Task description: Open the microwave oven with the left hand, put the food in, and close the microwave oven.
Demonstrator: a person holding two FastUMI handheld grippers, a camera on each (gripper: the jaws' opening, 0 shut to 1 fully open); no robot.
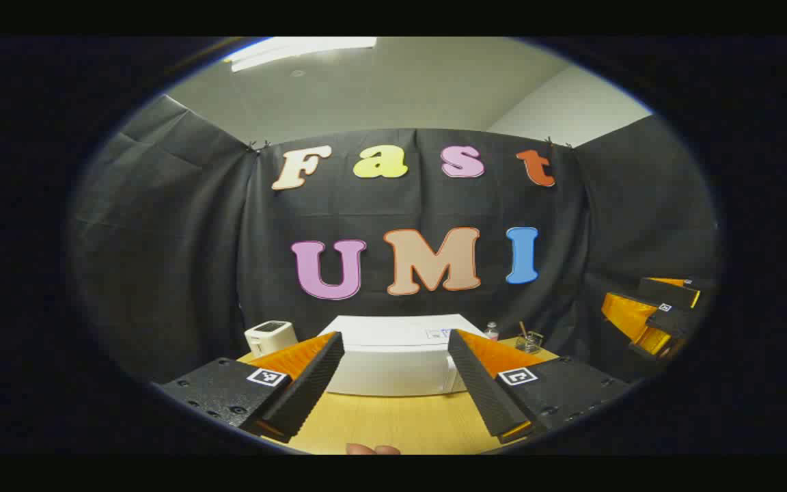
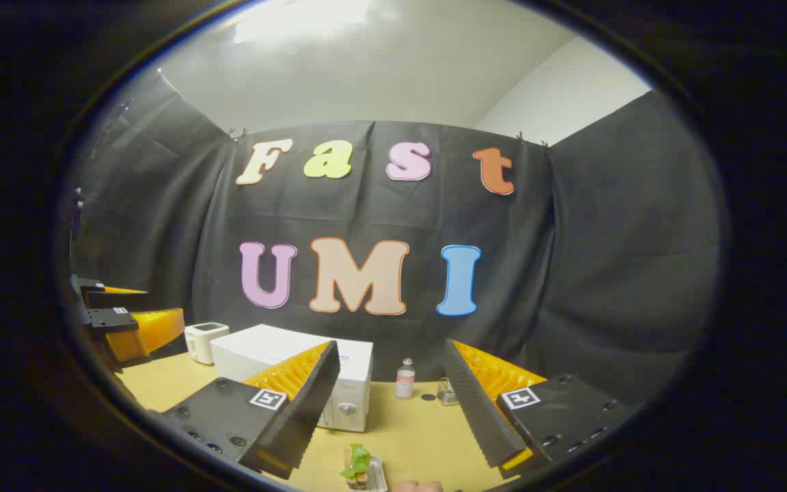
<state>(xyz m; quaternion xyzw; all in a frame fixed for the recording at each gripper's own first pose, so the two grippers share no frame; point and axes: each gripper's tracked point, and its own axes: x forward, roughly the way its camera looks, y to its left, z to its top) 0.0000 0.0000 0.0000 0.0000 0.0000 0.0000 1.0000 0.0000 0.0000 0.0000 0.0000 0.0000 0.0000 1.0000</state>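
Nearby, toaster and bottle flank the microwave; both claws gape, empty.

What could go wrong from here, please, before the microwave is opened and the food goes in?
1. The microwave is closed and the left gripper, open, stands off from it; a pull on the door might drag the whole oven along the table.
2. The bottle and glass stand just beside the microwave; a swinging door or arm may knock them.
3. The food lies low before the open right gripper, and a rushed grab could spill it.
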